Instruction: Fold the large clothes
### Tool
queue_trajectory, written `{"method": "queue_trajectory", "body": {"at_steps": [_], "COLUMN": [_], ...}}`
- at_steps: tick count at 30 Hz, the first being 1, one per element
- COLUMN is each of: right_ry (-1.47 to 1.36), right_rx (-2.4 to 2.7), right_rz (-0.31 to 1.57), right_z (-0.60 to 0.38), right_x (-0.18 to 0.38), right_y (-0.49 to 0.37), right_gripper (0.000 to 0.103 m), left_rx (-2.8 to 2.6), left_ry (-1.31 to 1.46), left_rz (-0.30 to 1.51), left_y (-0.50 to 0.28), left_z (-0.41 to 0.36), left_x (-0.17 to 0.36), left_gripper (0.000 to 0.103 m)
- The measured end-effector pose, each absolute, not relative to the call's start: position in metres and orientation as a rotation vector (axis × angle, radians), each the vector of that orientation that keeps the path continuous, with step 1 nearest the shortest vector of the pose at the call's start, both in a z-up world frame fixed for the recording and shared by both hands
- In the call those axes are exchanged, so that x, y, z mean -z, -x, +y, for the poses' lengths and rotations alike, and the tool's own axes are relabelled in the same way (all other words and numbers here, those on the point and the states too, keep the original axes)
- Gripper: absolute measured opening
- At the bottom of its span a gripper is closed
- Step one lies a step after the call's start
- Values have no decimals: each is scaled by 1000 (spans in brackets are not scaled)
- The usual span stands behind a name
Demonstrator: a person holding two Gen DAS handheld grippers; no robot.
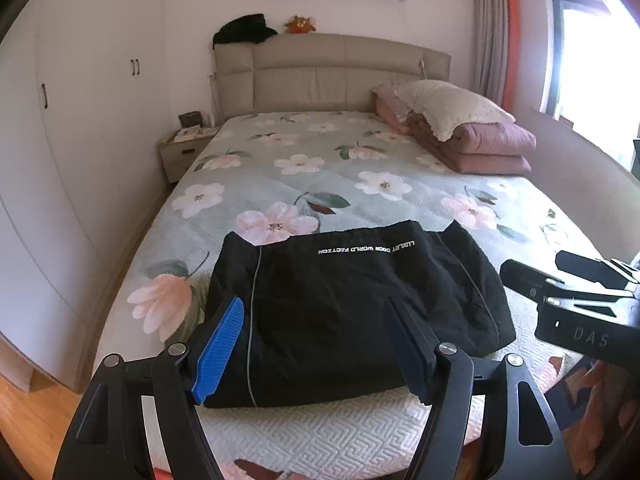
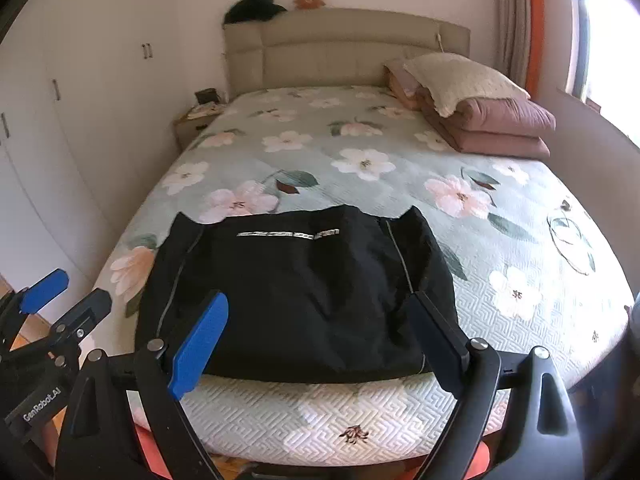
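Floral bedspread (image 1: 320,168) carries folded black jacket (image 1: 344,312); both hand-held grippers, left (image 1: 316,320) and right (image 2: 320,312), gape empty.

White wardrobe (image 1: 92,92), floral bed (image 1: 320,176), bright window (image 1: 592,80)

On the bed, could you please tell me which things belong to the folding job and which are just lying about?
Part of the job:
- black garment, folded at the foot of the bed
- left gripper, open
- right gripper, open

Just lying about:
- folded pink quilt
- cream pillow on it
- nightstand
- orange plush toy on the headboard
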State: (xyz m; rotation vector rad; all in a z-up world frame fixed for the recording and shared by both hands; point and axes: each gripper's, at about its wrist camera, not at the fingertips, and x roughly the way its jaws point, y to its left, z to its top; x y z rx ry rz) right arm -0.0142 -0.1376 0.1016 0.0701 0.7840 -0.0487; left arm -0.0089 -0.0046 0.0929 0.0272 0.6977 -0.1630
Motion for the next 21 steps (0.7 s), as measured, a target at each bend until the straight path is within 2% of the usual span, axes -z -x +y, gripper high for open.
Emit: {"method": "queue_trajectory", "body": {"at_steps": [11,21], "right_ry": [-105,-109], "right_rx": [76,78], "right_rz": [850,874], "right_z": [-160,-165], "right_x": [-76,-65], "right_y": [-36,-48], "right_gripper": [92,92], "left_rx": [150,178], "left_ry": [-35,-58], "left_rz": [775,778], "left_y": [-45,-50], "left_z": [-16,-23], "left_x": [-66,-54], "left_gripper": [73,73]}}
